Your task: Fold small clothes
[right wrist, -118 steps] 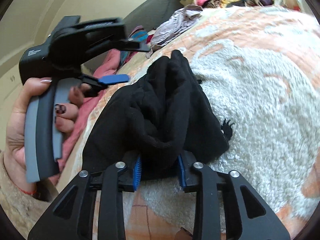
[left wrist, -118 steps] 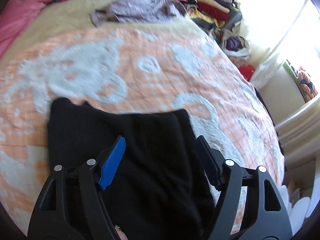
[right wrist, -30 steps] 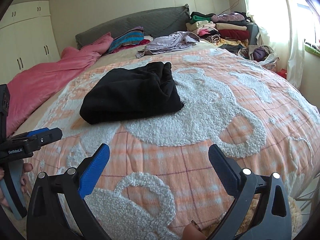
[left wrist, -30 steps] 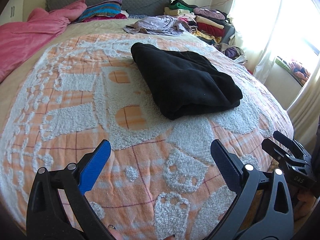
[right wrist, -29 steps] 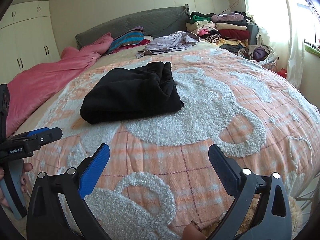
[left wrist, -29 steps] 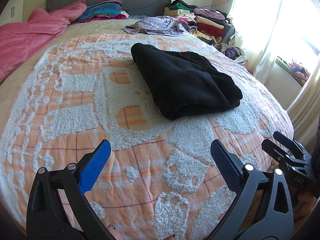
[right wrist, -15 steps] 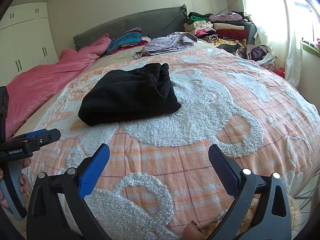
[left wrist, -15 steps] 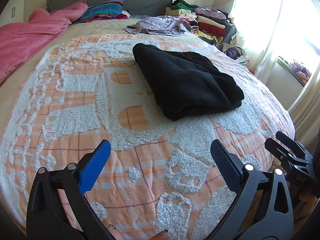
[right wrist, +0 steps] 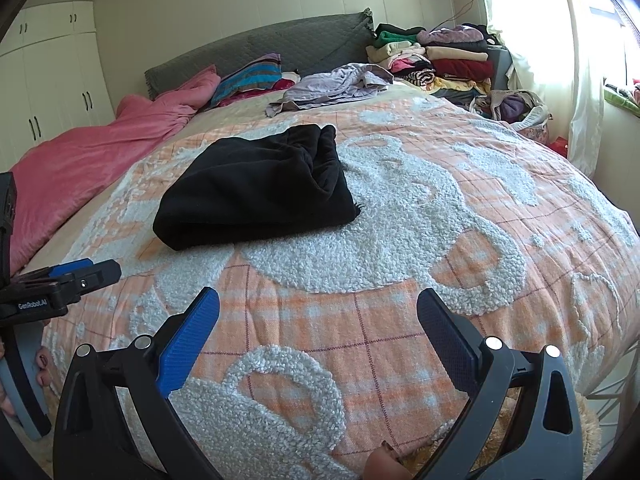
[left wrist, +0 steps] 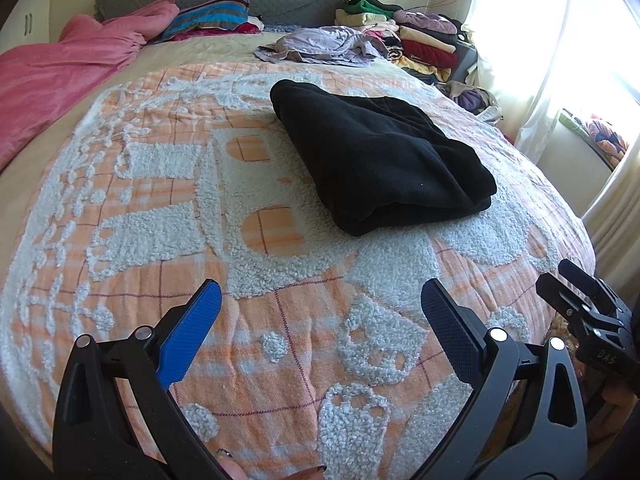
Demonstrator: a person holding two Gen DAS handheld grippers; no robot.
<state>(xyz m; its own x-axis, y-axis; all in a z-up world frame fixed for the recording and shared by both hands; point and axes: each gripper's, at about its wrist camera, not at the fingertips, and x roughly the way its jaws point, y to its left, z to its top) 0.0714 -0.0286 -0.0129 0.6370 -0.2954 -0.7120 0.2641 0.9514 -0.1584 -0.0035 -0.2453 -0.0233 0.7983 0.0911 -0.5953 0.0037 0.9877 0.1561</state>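
Note:
A black garment (left wrist: 380,160) lies folded into a thick rectangle on the orange and white bedspread (left wrist: 280,320), also seen as the black garment (right wrist: 256,190) in the right wrist view. My left gripper (left wrist: 320,312) hovers open over the near end of the bed, well short of the garment, with nothing between its fingers. My right gripper (right wrist: 318,316) is likewise open and empty, back from the garment. Each gripper shows in the other's view: the right gripper (left wrist: 588,320) at the right edge, the left gripper (right wrist: 60,280) at the left edge, held by a hand.
A crumpled lilac garment (left wrist: 320,46) lies near the head of the bed. Stacked folded clothes (right wrist: 440,60) stand at the far right corner. A pink duvet (left wrist: 60,76) covers the left side. Curtains and a bright window (left wrist: 560,40) are on the right.
Earlier the right gripper was shut on the black garment and the left hovered over it; both have let go and pulled back. In the last second both views drifted only slightly.

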